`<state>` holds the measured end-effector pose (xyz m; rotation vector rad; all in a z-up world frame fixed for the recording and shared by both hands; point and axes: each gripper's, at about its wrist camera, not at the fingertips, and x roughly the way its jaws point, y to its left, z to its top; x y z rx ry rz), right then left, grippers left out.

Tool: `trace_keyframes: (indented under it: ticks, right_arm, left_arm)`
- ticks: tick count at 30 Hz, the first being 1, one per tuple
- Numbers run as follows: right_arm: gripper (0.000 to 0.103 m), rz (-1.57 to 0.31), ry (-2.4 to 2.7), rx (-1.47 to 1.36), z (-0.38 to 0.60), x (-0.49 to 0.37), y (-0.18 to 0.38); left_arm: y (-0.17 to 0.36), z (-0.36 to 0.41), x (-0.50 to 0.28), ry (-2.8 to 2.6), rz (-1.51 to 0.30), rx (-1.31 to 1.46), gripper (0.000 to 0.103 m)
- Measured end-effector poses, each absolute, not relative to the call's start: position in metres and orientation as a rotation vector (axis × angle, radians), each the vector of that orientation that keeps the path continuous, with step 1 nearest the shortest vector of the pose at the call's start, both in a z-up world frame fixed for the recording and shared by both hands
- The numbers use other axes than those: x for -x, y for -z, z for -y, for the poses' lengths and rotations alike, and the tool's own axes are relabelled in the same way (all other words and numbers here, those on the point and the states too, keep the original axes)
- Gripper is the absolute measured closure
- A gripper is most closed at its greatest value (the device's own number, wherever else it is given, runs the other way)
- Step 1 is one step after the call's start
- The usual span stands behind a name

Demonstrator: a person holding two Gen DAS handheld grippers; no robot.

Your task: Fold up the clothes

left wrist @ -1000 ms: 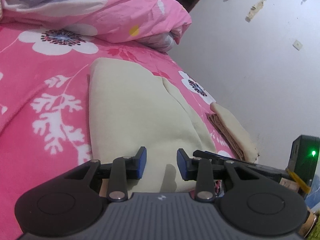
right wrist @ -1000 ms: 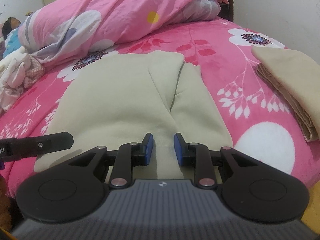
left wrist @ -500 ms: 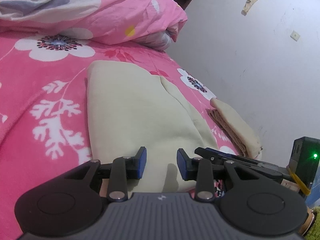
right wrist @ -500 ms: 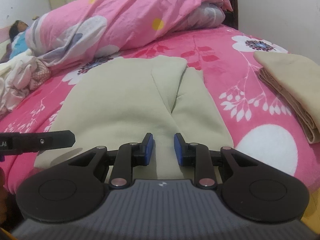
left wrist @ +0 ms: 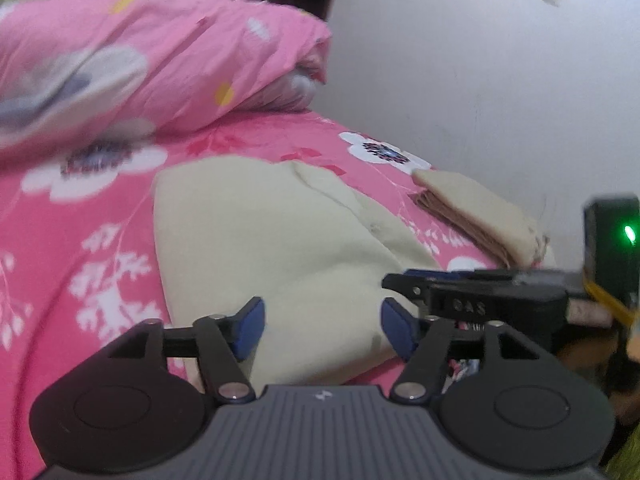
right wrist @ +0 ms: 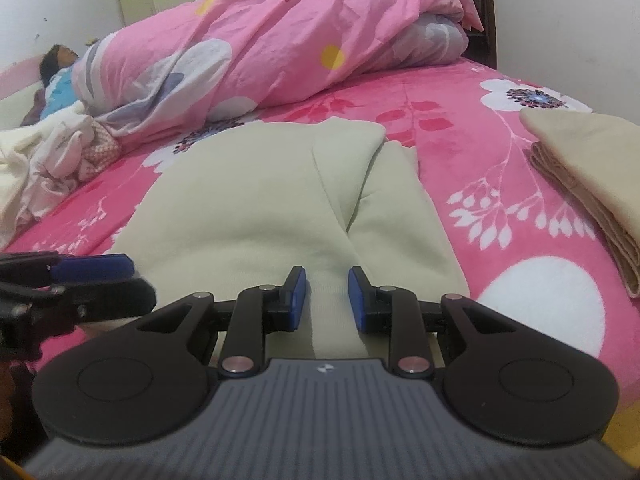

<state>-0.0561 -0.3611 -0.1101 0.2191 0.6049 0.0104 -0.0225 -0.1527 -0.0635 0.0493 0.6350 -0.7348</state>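
A pale cream garment (left wrist: 260,232) (right wrist: 248,208) lies folded flat on the pink flowered bed, one narrower flap laid along its right side. My left gripper (left wrist: 322,330) hovers over its near left corner; its jaws are opening, and nothing is between the blue pads. It also shows at the left edge of the right wrist view, left gripper (right wrist: 92,268). My right gripper (right wrist: 328,300) sits low over the garment's near edge. Its pads are a narrow gap apart, with flat cloth showing beneath and nothing pinched. The right gripper (left wrist: 440,292) reaches in from the right in the left wrist view.
A folded beige stack (left wrist: 480,208) (right wrist: 592,160) lies on the bed's right side near the white wall. A bunched pink duvet (right wrist: 300,40) fills the back. Loose pale clothes (right wrist: 48,152) are heaped far left. A dark box with a green light (left wrist: 612,240) stands right.
The left gripper's jaws have spread much wider and it has rolled and lifted slightly, so the bed now looks more level. The right gripper has stayed put with the same narrow gap.
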Motion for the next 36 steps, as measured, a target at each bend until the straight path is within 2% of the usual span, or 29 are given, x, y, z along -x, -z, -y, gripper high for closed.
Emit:
trace_keyframes:
  ticks: [4, 7, 9, 12, 20, 28, 33, 36]
  right_arm:
    - [0.08, -0.599, -0.013, -0.211, 0.36, 0.057, 0.11]
    - [0.08, -0.594, -0.014, -0.216, 0.361, 0.058, 0.111]
    - [0.08, -0.592, -0.013, -0.217, 0.361, 0.059, 0.111]
    - [0.08, -0.591, -0.01, -0.206, 0.359, 0.06, 0.111]
    - [0.08, -0.589, -0.014, -0.194, 0.361, 0.06, 0.112]
    - [0.08, -0.619, -0.036, -0.154, 0.36, 0.056, 0.105]
    - [0.08, -0.649, -0.049, 0.015, 0.346, 0.051, 0.082]
    - [0.08, -0.589, -0.058, 0.038, 0.343, 0.047, 0.061]
  left_arm:
    - [0.054, 0.154, 0.049, 0.75, -0.594, -0.14, 0.018]
    - [0.044, 0.152, 0.061, 0.727, -0.609, -0.142, 0.012]
    - [0.033, 0.15, 0.064, 0.719, -0.624, -0.111, 0.004]
    - [0.015, 0.145, 0.068, 0.722, -0.631, -0.074, 0.0]
    - [0.006, 0.135, 0.044, 0.664, -0.726, 0.032, 0.0]
    - [0.032, 0.136, -0.003, 0.578, -0.7, 0.037, 0.0]
    - [0.045, 0.141, -0.023, 0.516, -0.68, 0.036, 0.0]
    - [0.054, 0.144, -0.028, 0.511, -0.665, 0.011, 0.0]
